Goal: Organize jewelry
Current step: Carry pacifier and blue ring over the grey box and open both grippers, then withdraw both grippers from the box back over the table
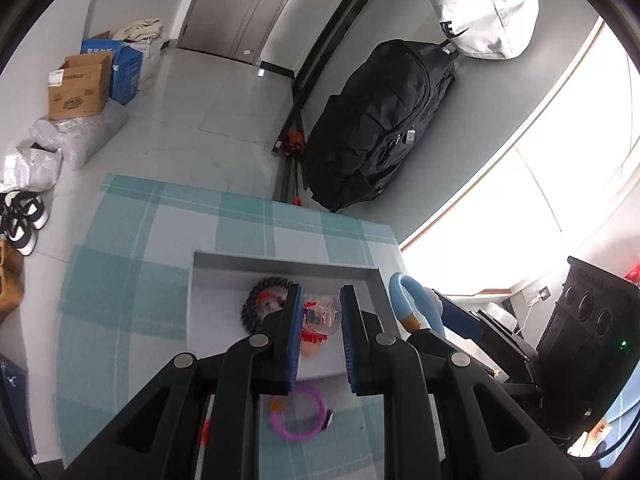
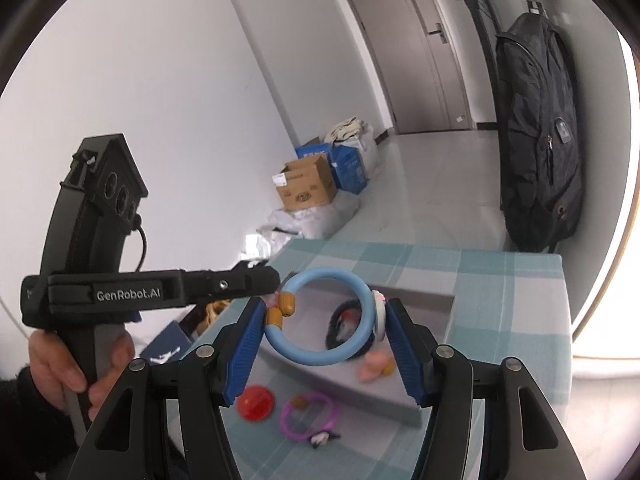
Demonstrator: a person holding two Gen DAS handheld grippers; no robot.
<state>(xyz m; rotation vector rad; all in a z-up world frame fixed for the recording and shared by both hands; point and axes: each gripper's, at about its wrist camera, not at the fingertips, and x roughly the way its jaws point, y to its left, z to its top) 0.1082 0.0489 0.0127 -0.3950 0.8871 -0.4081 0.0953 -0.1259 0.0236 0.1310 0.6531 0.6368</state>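
Left-wrist view, left to right. The worktop (image 1: 132,280), under a teal plaid cloth, fills the lower left of the frame. At lower centre sits the grey tray (image 1: 280,262), the collecting place for the jewelry; a black beaded bracelet (image 1: 256,300) lies inside it near the far wall, beside red and pale pieces partly hidden by the fingers. The left gripper (image 1: 320,300) hangs over the tray with its jaws apart; a clear pinkish piece (image 1: 320,318) shows in the gap, but whether it is touched or simply lies on the tray floor beneath cannot be told. Below, at bottom centre, a pink bangle (image 1: 298,414) lies on the cloth outside the tray, hence unsorted. To the right of the tray's corner the blue bangle (image 1: 406,296) rises into view.

Right-wrist view, left to right. At left, the person's hand (image 2: 60,364) grips the handle of the other tool, whose body crosses toward centre. At bottom centre, a red round piece (image 2: 256,402) and the pink bangle (image 2: 308,414), with a small black-and-white charm at its lower edge, rest on the cloth in front of the tray (image 2: 448,308). Above them, the right gripper (image 2: 326,316) has its jaws closed on the blue bangle (image 2: 320,316), pads pressing opposite sides of the ring so that it stands upright and its tan beads remain free. It is held in the air over the tray's near edge, probably for release inside. Through the ring, the black bracelet (image 2: 340,324) appears in the tray; a peach piece (image 2: 372,366) lies lower right.
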